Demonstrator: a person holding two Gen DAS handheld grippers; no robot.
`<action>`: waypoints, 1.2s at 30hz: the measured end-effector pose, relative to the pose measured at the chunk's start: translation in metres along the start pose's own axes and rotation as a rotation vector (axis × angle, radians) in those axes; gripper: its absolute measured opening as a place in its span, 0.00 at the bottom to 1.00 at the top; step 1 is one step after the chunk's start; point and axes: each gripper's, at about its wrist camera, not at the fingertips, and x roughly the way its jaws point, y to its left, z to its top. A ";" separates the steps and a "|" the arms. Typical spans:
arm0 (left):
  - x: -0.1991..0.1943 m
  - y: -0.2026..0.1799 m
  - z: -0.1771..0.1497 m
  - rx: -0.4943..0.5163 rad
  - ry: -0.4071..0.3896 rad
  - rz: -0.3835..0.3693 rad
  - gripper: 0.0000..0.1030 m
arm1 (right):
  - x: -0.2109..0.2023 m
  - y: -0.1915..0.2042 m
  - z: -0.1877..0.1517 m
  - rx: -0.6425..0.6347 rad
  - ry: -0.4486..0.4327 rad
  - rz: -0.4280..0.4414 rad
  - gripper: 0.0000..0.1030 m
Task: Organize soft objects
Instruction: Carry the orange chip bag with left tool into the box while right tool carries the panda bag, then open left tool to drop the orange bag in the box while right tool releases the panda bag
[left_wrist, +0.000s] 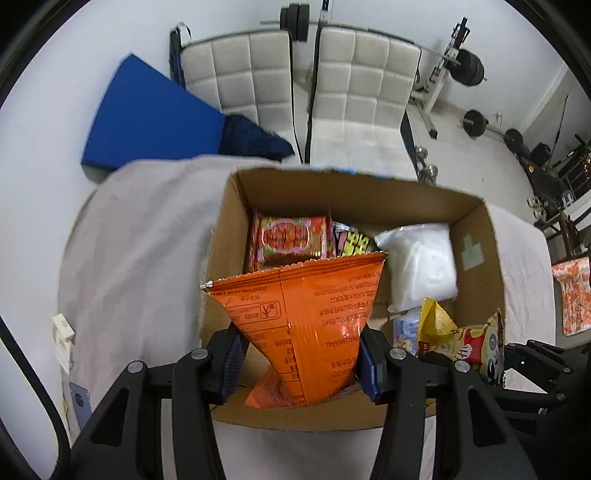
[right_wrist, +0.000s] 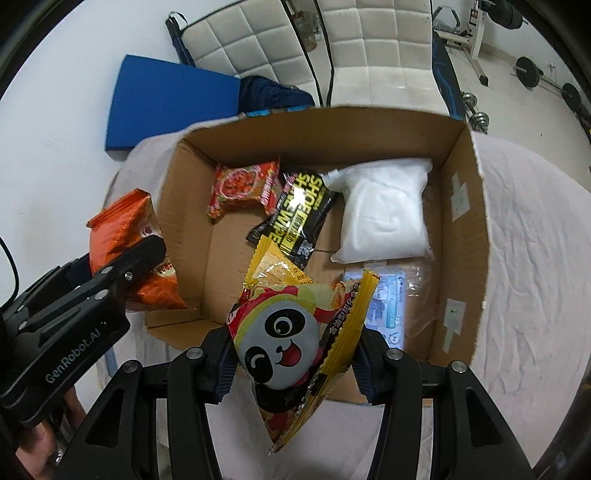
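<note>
The left claw (left_wrist: 301, 360) was closed on an orange snack bag (left_wrist: 303, 325), pinching it near its lower end, so the wide sealed top stood above the near left part of the cardboard box (left_wrist: 476, 295). The right claw (right_wrist: 291, 363) gripped a yellow panda snack bag (right_wrist: 291, 332) in the same way, over the near wall of the box.

In my judgement, the main risk was slipping. Both bags were glossy and full of air, and each was held only at a narrow crumpled part; a quick move could let one slide out and fall on the white sheet (right_wrist: 535, 258) outside the box instead of inside it. A hard squeeze could also crush the contents. The two claws were close together at the near side of the box, so they could knock each other if both were lowered at once.

Inside the box, from left to right, lay a red noodle packet (right_wrist: 240, 186) near the far wall, a black shoe-wipe pack (right_wrist: 299, 218) beside it, and a white soft package (right_wrist: 384, 218) toward the right wall. A clear pack with blue print (right_wrist: 388, 302) lay in front of the white one. Only the left part of the box floor was free, so the panda bag would probably land on other items.

Behind the box were a blue mat (right_wrist: 170, 99) and two white padded chairs (left_wrist: 240, 74).
</note>
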 end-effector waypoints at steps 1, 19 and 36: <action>0.007 0.001 0.000 -0.002 0.018 -0.006 0.47 | 0.006 -0.001 -0.001 0.003 0.009 0.005 0.53; 0.102 0.016 -0.013 -0.019 0.272 -0.095 0.47 | 0.113 -0.007 -0.010 0.002 0.114 0.000 0.54; 0.093 0.021 -0.010 -0.037 0.233 -0.057 0.69 | 0.106 -0.008 -0.005 0.004 0.096 -0.031 0.86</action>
